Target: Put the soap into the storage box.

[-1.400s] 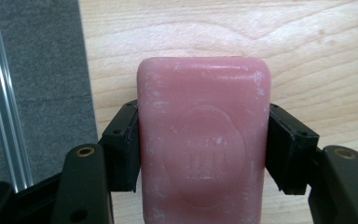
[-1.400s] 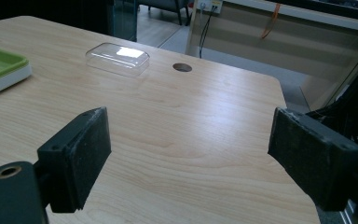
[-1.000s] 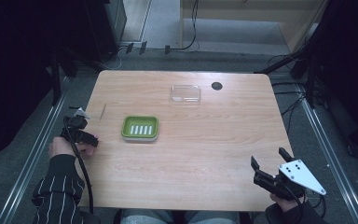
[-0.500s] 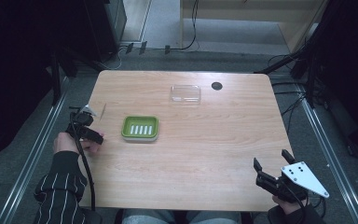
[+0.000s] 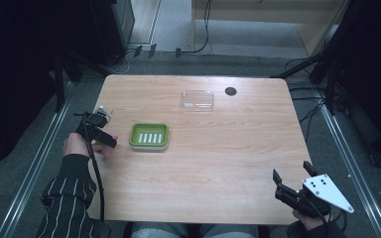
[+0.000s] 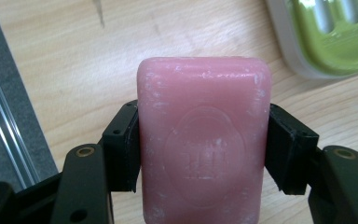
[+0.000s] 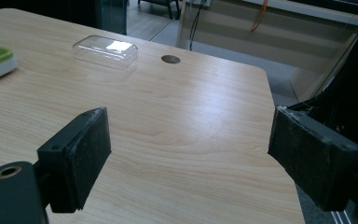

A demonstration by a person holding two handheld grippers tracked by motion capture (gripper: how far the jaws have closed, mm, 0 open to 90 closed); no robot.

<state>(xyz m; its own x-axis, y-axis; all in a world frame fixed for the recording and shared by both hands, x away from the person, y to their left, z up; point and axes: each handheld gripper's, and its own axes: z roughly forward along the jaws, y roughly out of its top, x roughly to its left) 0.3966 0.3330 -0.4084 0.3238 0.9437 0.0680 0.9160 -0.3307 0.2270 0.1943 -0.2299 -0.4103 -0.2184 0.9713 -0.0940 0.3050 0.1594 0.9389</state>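
The left tool pinches a pink soap bar between its jaws over the worktop's left edge, just left of the green soap dish. The right tool, jaws spread, hovers at the near right corner. A clear lid lies at the far side.

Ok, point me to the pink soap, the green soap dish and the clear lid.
pink soap (image 6: 204,144), left gripper view, embossed top face between the jaws.
green soap dish (image 5: 149,136), high view, slotted floor.
clear lid (image 5: 197,99), high view, middle of its top.
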